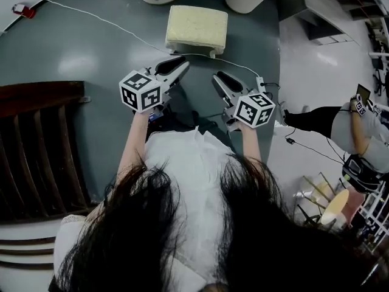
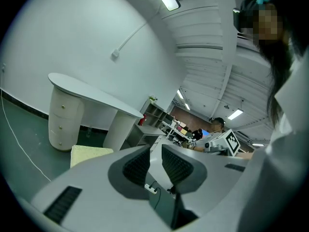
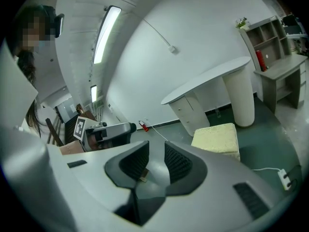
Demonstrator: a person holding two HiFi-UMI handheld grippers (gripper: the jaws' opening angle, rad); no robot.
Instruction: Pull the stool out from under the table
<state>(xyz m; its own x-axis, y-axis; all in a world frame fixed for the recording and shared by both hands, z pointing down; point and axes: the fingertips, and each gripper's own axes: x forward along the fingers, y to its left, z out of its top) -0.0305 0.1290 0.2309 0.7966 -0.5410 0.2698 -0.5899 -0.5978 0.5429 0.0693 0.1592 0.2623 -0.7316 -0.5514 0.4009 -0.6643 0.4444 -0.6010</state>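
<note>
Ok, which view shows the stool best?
The head view: the stool shows its whole top from above. The right gripper view shows it at an angle, lower edge hidden; the left gripper view catches only a corner.

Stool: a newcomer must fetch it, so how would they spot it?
Find the white table with thick rounded supports. On the grey-green floor in front of them stands the stool: low, square, and the only pale yellow, cushion-topped piece beside that white furniture.
</note>
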